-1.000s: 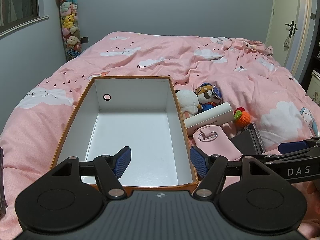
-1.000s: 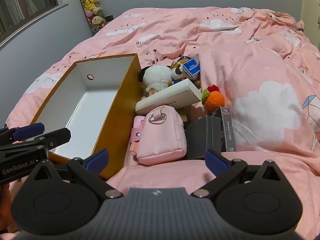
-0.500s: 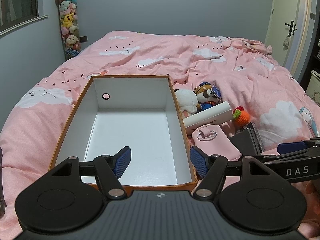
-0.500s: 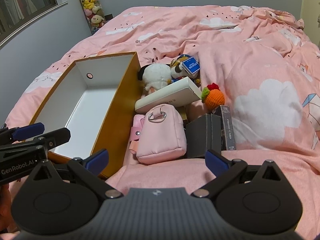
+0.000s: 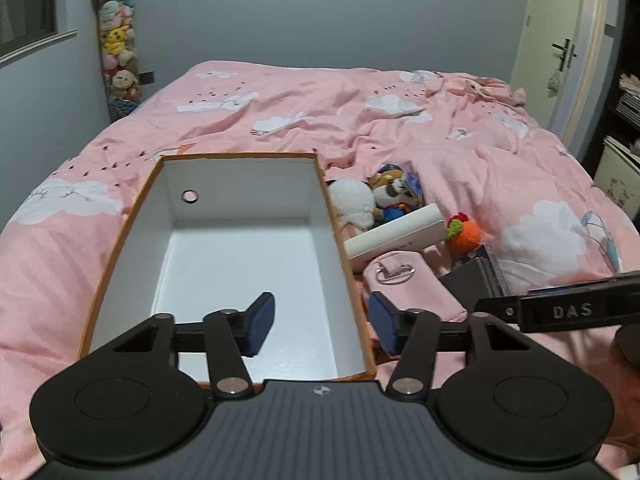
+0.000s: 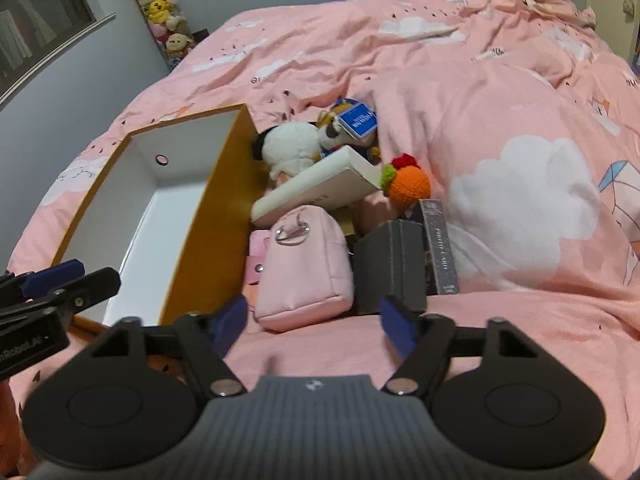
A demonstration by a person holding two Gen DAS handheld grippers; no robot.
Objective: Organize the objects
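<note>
A pink cloud-print bed (image 5: 440, 140) fills the room. From the left wrist, the left gripper (image 5: 322, 322), jaws released and just narrowing, straddles the empty orange box's (image 5: 340, 240) right wall. From the right wrist, the right gripper (image 6: 314, 326), jaws released and narrowing, has the pink pouch (image 6: 304, 264) at twelve o'clock.

Orange box (image 5: 340, 232) white inside; pink pouch (image 6: 304, 264); pink cloud-print duvet (image 6: 500, 120).

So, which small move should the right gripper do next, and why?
Probably ease the right gripper forward and down onto the pink pouch. It is the nearest item, lying beside the empty orange box. The jaws have just been closing with nothing between them, so they look only slightly wider than the pouch; reopening a little first may help.
</note>
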